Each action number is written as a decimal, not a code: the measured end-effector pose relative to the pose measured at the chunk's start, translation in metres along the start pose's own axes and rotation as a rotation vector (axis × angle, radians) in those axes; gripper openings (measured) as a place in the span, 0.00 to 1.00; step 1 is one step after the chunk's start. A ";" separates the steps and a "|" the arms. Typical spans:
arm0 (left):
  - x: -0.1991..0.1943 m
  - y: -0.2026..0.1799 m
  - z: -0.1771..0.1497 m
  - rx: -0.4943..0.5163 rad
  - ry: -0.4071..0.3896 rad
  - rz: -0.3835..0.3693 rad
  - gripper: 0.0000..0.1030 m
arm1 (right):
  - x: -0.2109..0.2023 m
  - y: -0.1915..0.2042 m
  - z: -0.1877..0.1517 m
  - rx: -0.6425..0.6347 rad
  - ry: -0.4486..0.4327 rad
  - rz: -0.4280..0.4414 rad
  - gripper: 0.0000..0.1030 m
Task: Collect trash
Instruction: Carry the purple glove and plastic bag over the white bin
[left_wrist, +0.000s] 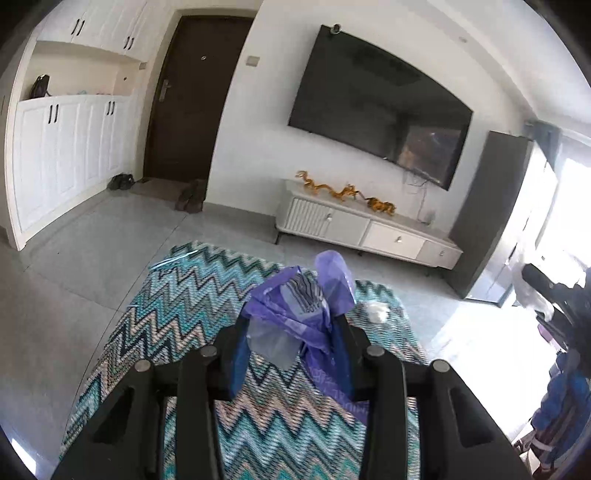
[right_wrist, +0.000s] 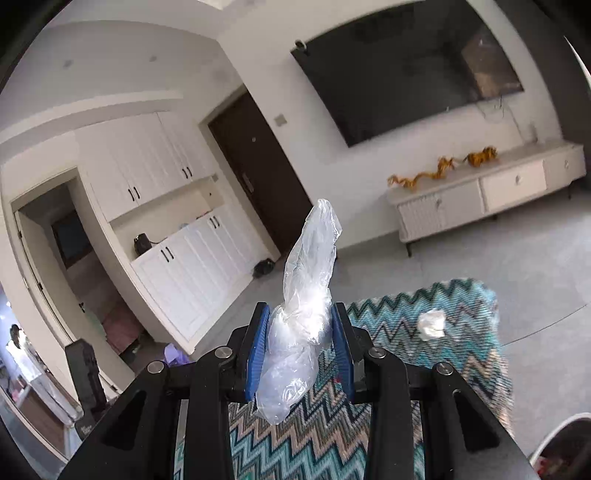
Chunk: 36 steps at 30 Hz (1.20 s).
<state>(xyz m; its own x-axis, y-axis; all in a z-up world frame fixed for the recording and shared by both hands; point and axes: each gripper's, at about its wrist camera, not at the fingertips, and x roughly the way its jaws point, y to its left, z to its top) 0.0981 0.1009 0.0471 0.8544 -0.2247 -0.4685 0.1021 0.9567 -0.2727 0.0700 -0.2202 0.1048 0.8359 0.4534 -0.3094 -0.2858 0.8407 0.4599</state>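
Meanwhile left jaws pinch purple bag (left_wrist: 295, 314), right clear plastic (right_wrist: 306, 314); tissue (right_wrist: 431, 324) on rug (right_wrist: 461, 354).

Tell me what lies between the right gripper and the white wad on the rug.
Only bare zigzag rug between the right gripper, shut on clear plastic, and the crumpled white wad; right wrist view.

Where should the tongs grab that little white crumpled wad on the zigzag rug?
Pinch the white wad across its puffy middle, coming down from above. It lies loose and low on the rug, so there is no edge to slip under. Both tongs look full now: the right tongs hold a clear bag, the left tongs a purple bag.
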 end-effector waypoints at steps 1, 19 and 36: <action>-0.005 -0.007 -0.001 0.008 -0.005 -0.009 0.36 | -0.014 0.001 -0.003 -0.009 -0.014 -0.010 0.33; -0.002 -0.162 -0.045 0.218 0.085 -0.191 0.36 | -0.185 -0.077 -0.056 -0.021 -0.148 -0.362 0.33; 0.137 -0.380 -0.171 0.493 0.446 -0.385 0.36 | -0.210 -0.291 -0.153 0.370 -0.008 -0.590 0.34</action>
<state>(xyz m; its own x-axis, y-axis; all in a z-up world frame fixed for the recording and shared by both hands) 0.0895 -0.3249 -0.0570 0.4368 -0.5120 -0.7397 0.6557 0.7441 -0.1278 -0.0941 -0.5146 -0.0916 0.8065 -0.0514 -0.5889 0.3942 0.7892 0.4710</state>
